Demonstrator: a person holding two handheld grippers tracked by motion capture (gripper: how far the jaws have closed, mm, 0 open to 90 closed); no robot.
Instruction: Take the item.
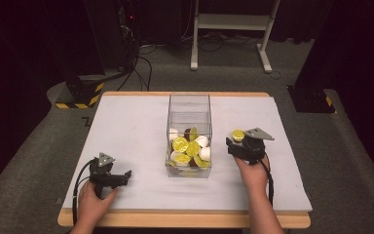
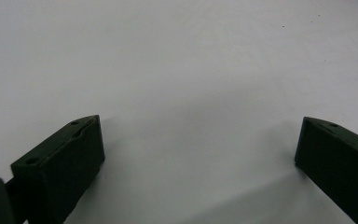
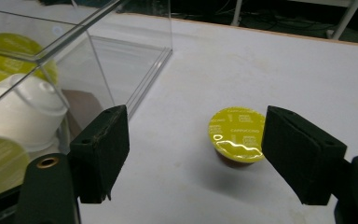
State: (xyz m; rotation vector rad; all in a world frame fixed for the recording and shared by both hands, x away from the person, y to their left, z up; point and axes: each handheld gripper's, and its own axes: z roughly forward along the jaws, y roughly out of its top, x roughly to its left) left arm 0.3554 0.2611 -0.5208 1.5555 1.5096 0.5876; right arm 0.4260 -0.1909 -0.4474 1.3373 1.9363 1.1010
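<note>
A coffee capsule (image 3: 237, 135) with a glossy yellow lid, its print too small to read, stands on the tabletop (image 3: 270, 70) between the right gripper (image 3: 200, 140)'s released fingers (image 3: 103, 149), touching neither.

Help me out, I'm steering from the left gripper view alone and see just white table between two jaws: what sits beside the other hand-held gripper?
Observer: A yellow-lidded capsule stands on the table, ahead of the right hand-held gripper, whose jaws are apart and not touching it.
Operator: Anything left of it?
Observer: A clear box at the table's middle.
Operator: Empty?
Observer: No, its near end holds yellow-lidded and white capsules.
</note>
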